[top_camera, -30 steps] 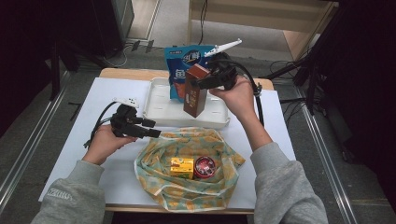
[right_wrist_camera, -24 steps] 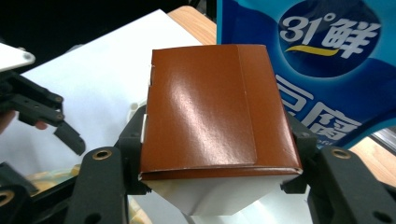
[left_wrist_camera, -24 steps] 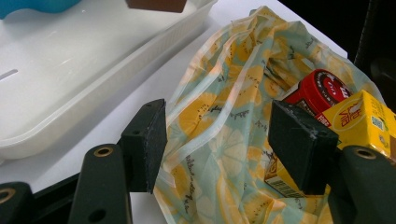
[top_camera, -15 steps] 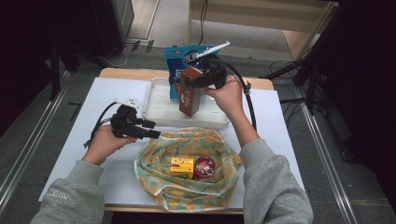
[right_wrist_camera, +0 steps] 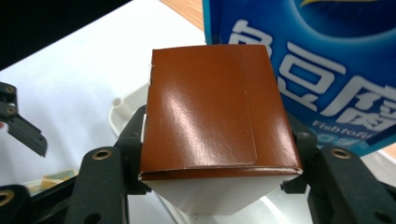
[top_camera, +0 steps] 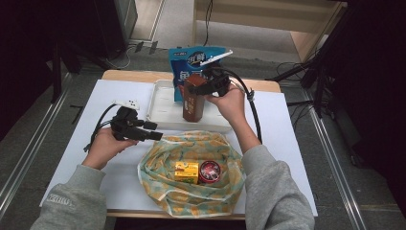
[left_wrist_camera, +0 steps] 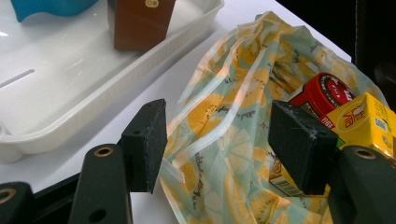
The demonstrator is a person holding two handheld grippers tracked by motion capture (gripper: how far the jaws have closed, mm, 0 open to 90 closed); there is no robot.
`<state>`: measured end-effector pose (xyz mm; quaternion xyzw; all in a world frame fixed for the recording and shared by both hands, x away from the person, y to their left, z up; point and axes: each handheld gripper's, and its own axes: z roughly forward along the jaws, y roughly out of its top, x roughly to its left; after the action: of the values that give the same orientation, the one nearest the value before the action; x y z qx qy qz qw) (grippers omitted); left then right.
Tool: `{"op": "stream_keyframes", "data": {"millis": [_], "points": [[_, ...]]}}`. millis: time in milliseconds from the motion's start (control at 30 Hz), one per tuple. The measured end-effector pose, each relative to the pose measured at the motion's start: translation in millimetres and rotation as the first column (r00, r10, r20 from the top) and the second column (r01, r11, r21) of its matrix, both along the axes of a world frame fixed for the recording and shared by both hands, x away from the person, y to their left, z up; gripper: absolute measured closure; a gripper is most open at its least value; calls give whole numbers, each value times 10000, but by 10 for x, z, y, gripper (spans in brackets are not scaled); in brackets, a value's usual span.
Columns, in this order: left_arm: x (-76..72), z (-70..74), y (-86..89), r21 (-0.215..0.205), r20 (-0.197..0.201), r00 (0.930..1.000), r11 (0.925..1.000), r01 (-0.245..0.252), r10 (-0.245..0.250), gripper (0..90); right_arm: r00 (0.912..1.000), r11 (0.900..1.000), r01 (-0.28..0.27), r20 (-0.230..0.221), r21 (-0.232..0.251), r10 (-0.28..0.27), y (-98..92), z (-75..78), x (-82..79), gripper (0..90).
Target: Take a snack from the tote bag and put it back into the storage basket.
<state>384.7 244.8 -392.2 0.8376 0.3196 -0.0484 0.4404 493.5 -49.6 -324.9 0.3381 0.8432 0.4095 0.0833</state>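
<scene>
Right tongs (top_camera: 207,86) clamped on brown carton (top_camera: 194,101), one jaw on each side wall; right gripper view confirms pads pressed to both sides. Carton upright, plain glossy brown with a white underside, no readable print apart from a small round mark near its top in the left gripper view.

Landmark: white tray (top_camera: 160,108). Carton stands inside it toward the back; whether its base touches the tray floor I can't tell. Blue snack bag (top_camera: 191,60) stands at the tray's back edge, just behind the carton, with large white Chinese characters and "Fish tofu" in small Latin text. Tray floor left of the carton is bare.

Left tongs (top_camera: 154,132) released, jaws wide apart, nothing between them, just off the tray's near left corner, over the white table (top_camera: 72,143).

Lemon-print cloth bag (top_camera: 191,191) lies in front of the tray, mouth open, its rim close to the tray's near wall. Inside: yellow box (top_camera: 186,172) with red lettering, not legible, and red round tin (top_camera: 209,171) beside it, touching or nearly so.
</scene>
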Motion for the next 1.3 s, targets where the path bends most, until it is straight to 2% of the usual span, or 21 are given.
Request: {"op": "stream_keyframes", "data": {"millis": [100,200,500,833,967,1133,1300], "points": [[8,-10,0,45,-30,10000,10000,28,-28,380,10000,10000,-24,4,-75,24,-20,-65,4,430],[0,-4,-6,106,31,10000,9999,-60,60,383,10000,10000,6,17,84,-7,-43,-83,-15,430],[1,-1,-7,-92,-35,10000,10000,-7,6,387,10000,9994,-38,65,335,36,-157,-132,-62,430],[-1,-10,-23,18,-90,9999,10000,50,-50,386,9994,9996,-206,272,208,201,-237,-148,-170,431],[-1,0,-17,-67,3,10000,10000,-23,23,388,9993,9994,-311,232,160,307,-295,-156,-208,430],[0,-5,-26,17,-41,10000,10000,2,-2,388,9991,9994,-354,228,25,353,-367,-170,-272,431],[-1,-13,-36,-30,-97,9999,10000,38,-38,388,9993,9994,-319,176,109,317,-477,-207,-312,430]]}}
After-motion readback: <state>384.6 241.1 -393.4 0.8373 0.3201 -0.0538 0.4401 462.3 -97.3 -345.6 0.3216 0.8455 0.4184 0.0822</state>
